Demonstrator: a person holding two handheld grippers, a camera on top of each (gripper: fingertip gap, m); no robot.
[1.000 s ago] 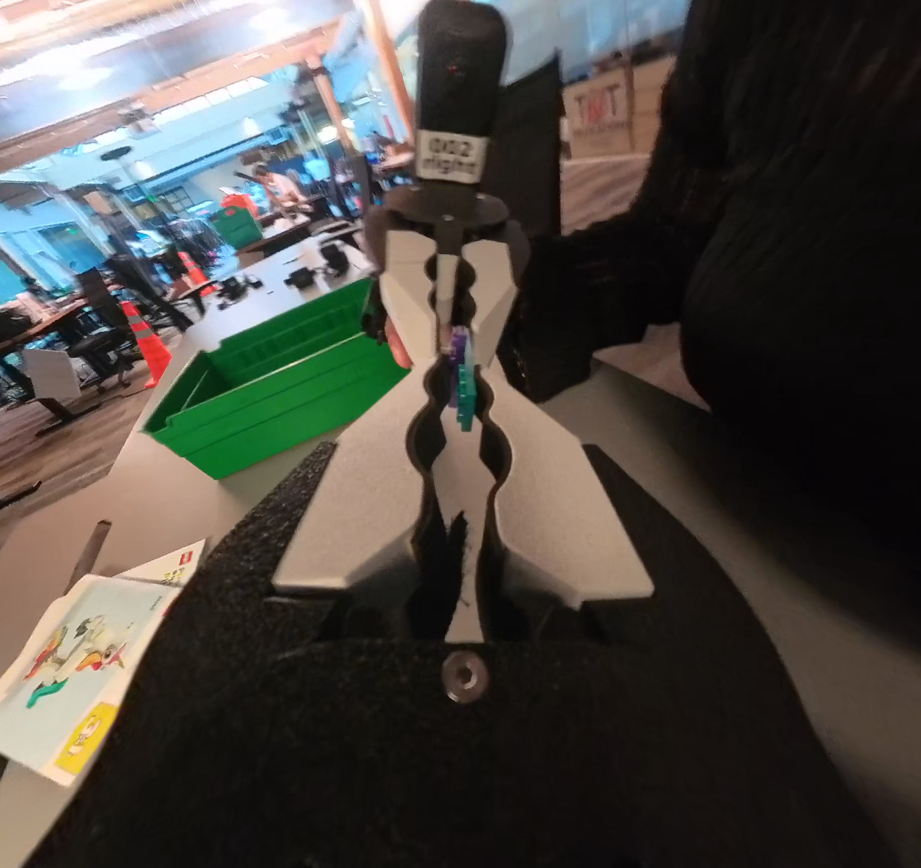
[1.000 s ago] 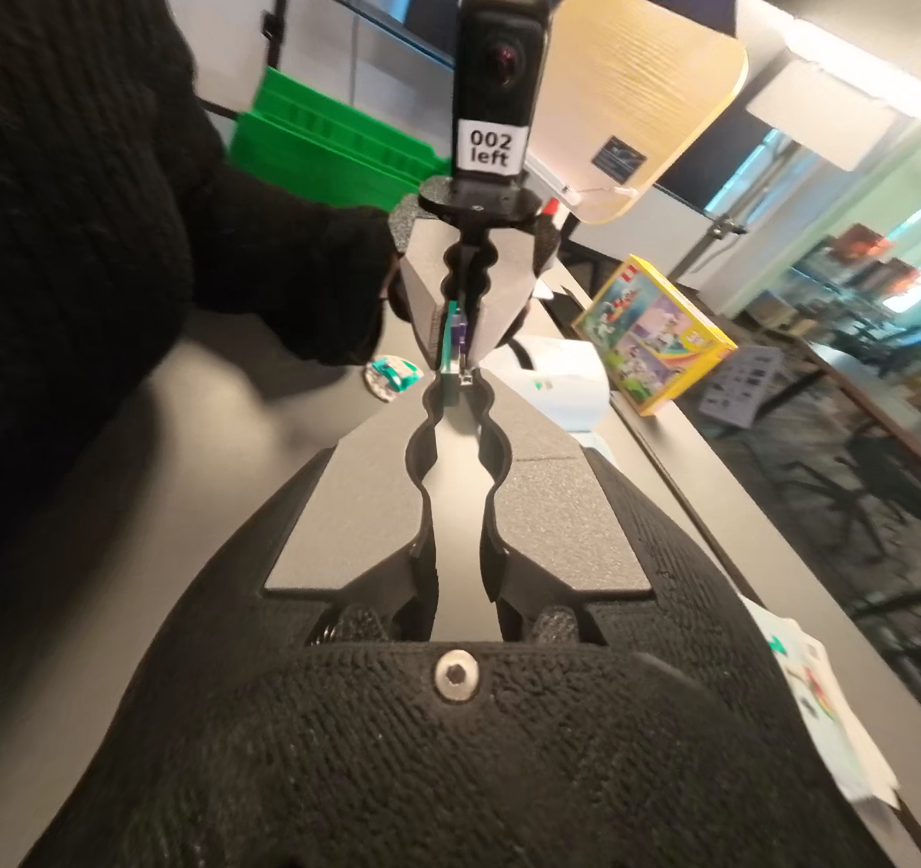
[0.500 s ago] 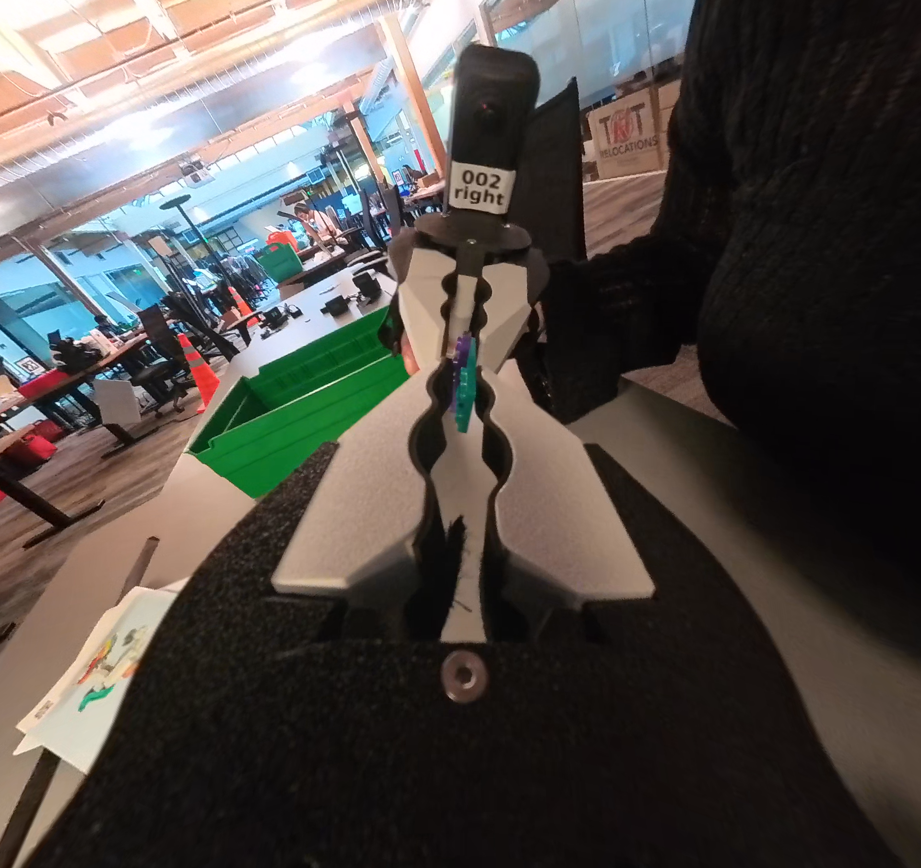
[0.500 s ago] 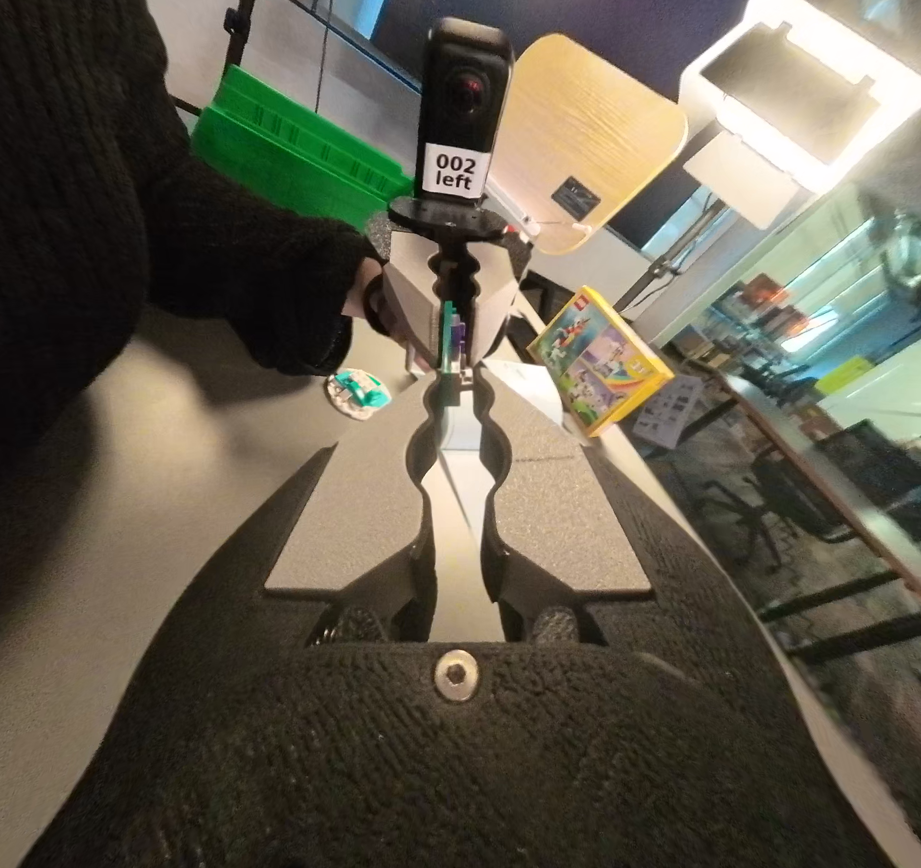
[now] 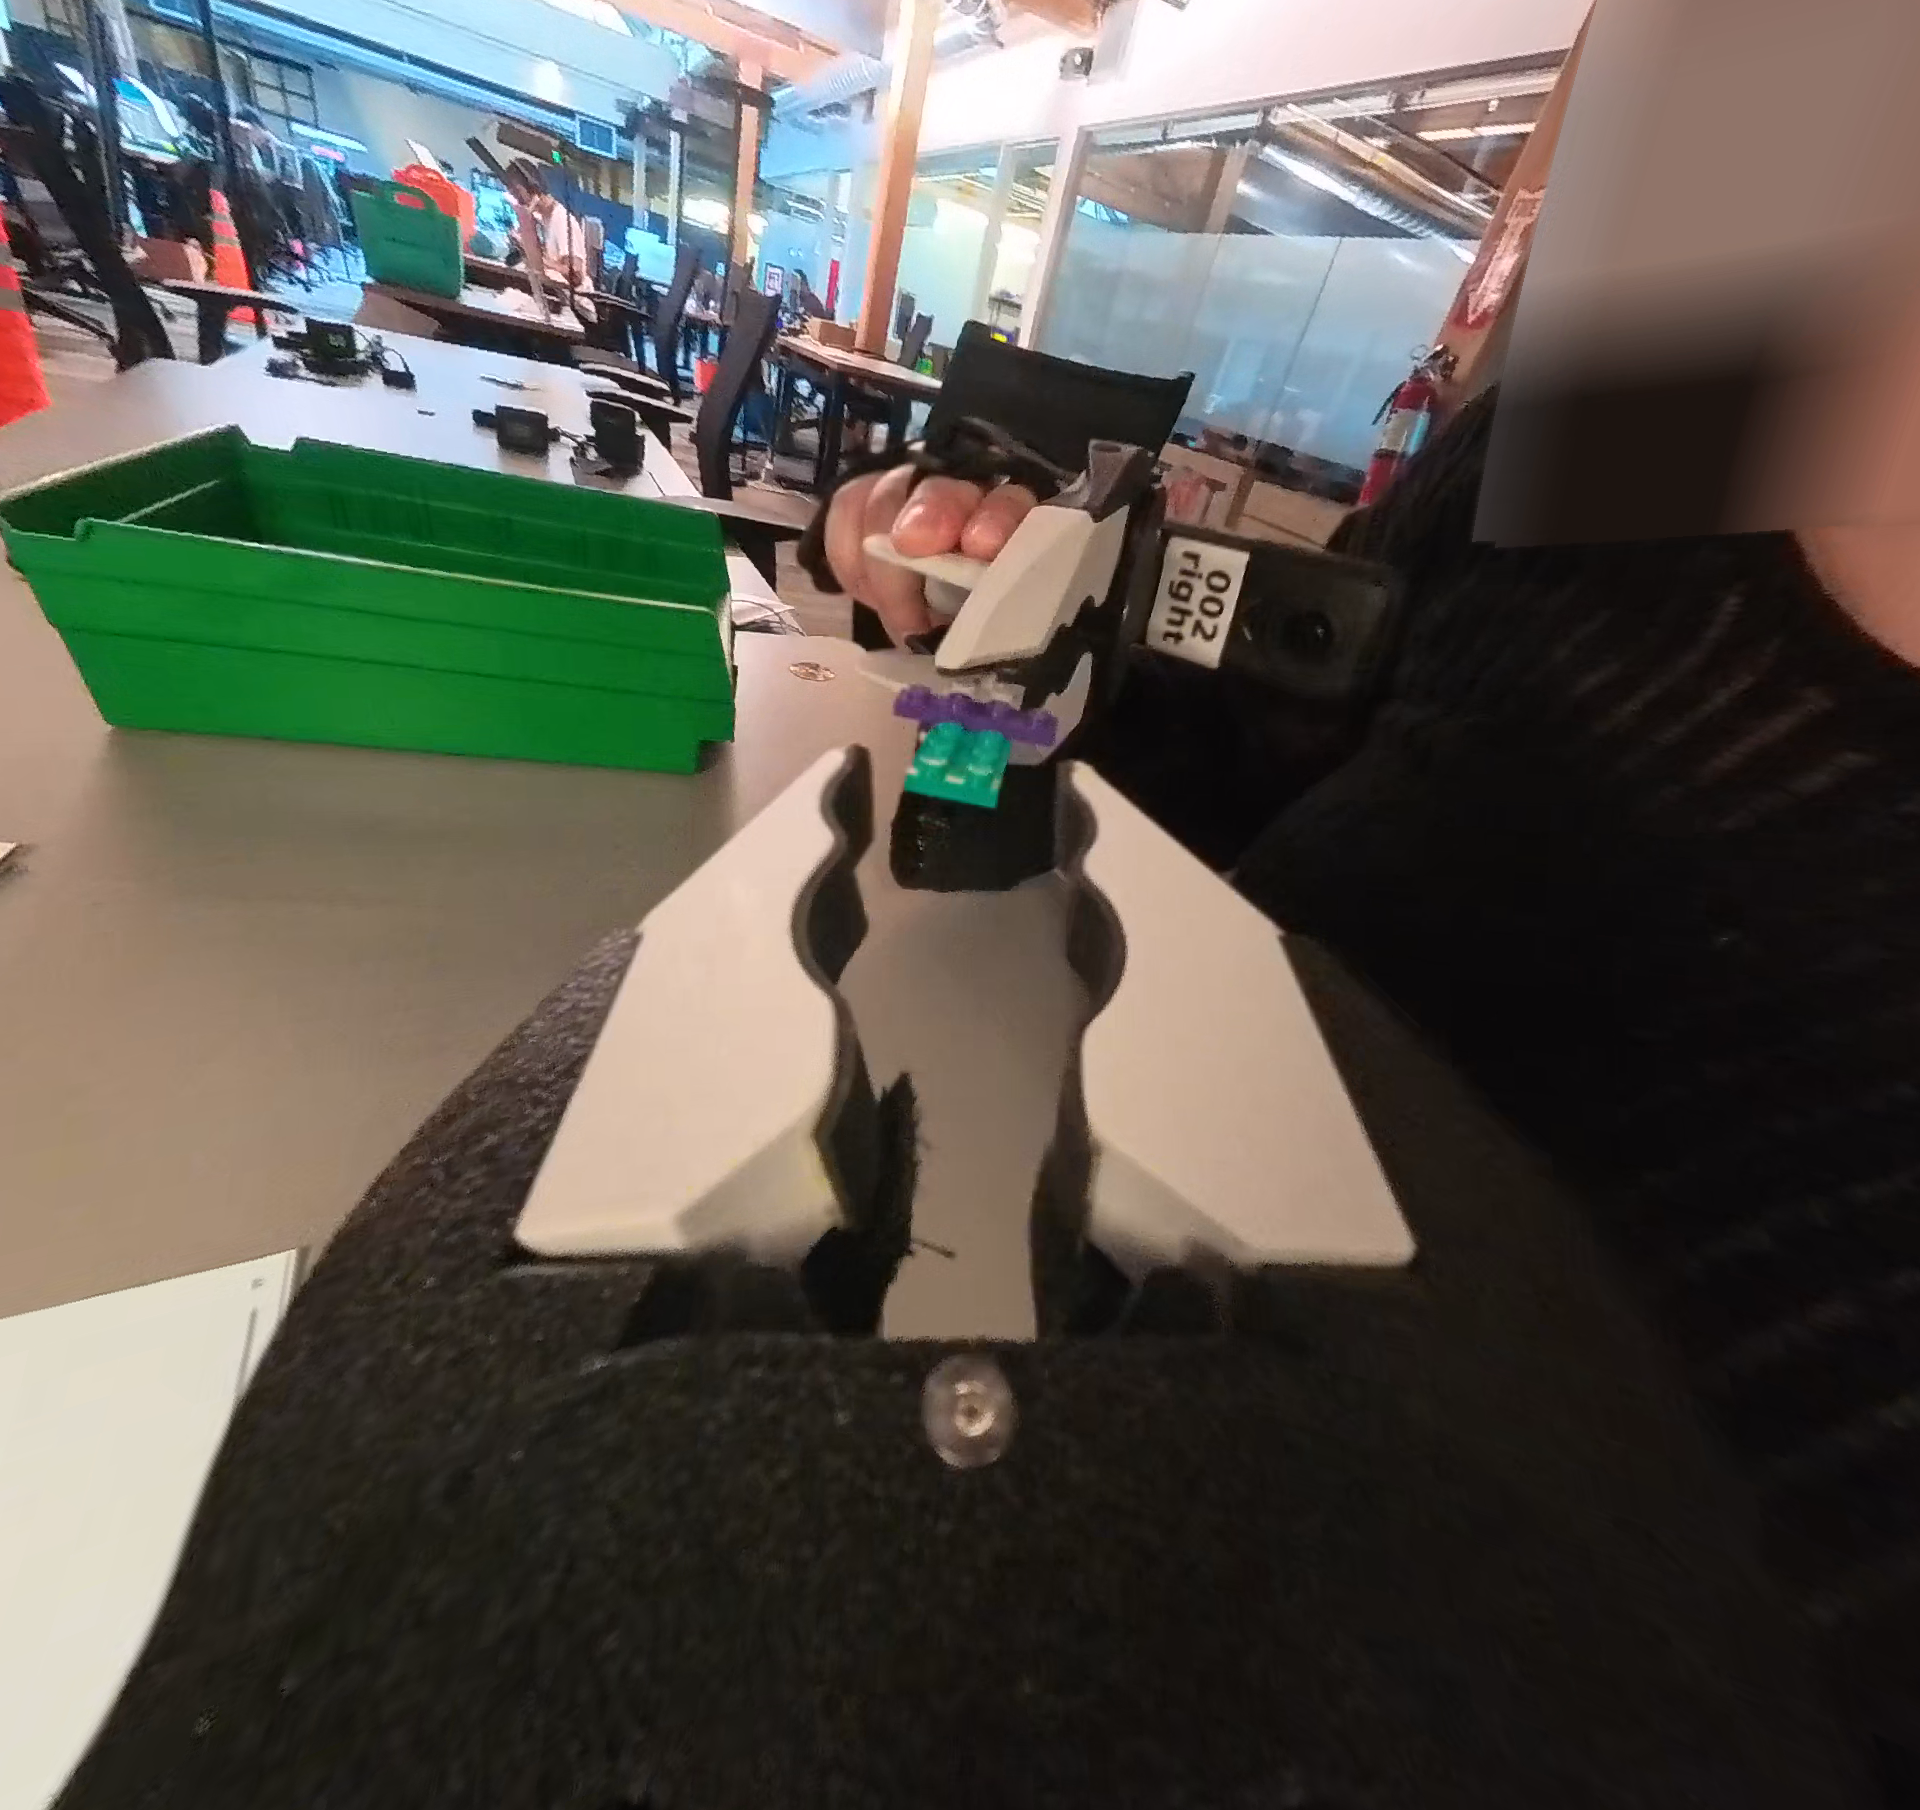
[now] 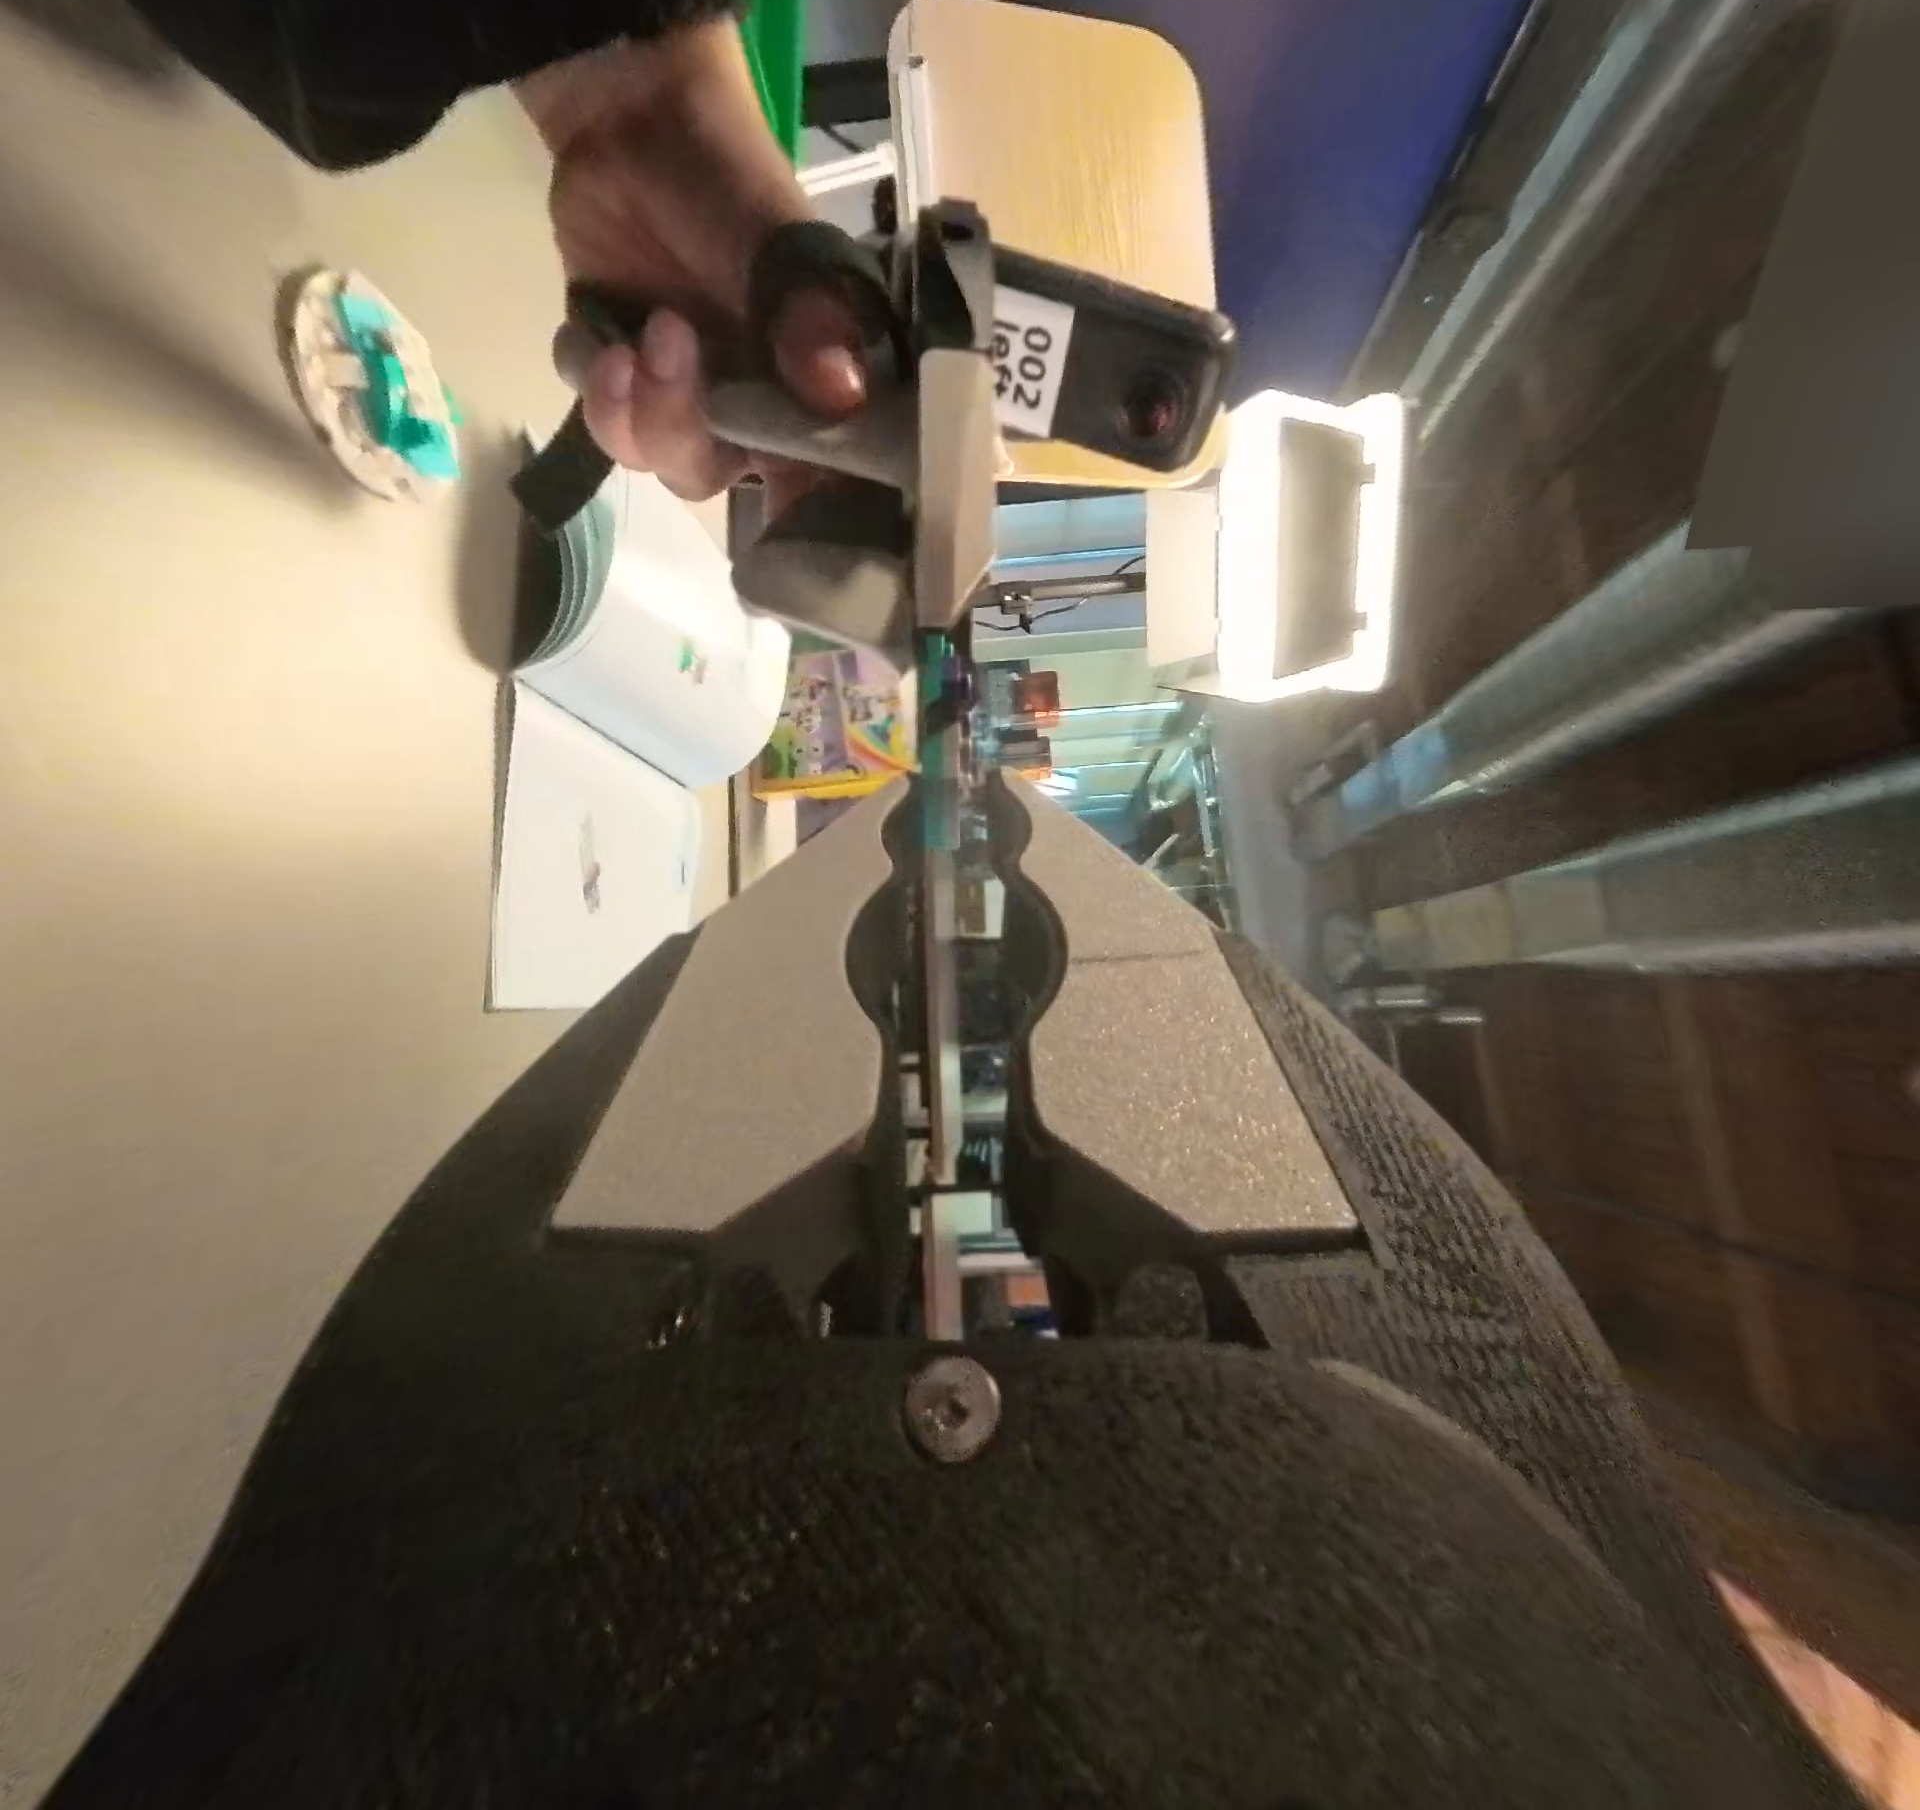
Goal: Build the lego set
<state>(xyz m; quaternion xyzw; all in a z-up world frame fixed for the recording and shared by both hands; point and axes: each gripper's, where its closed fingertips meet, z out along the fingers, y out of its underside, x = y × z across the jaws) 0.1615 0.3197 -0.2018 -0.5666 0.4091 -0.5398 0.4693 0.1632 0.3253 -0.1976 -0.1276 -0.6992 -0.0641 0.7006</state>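
Both grippers meet mid-air: right gripper (image 5: 997, 695) pinches the purple plate (image 5: 977, 711); left gripper (image 5: 961, 794), jaws parted, frees the teal plate (image 5: 956, 761). Judged best: reseat squarely.

The left gripper (image 5: 961, 784) now stands spread wide, no longer pinching the purple-and-teal lego piece (image 5: 971, 734), which hangs just beyond its tips from the right gripper (image 5: 1003, 680). The right gripper has rolled onto its side, so the piece's studded face shows instead of its thin edge.
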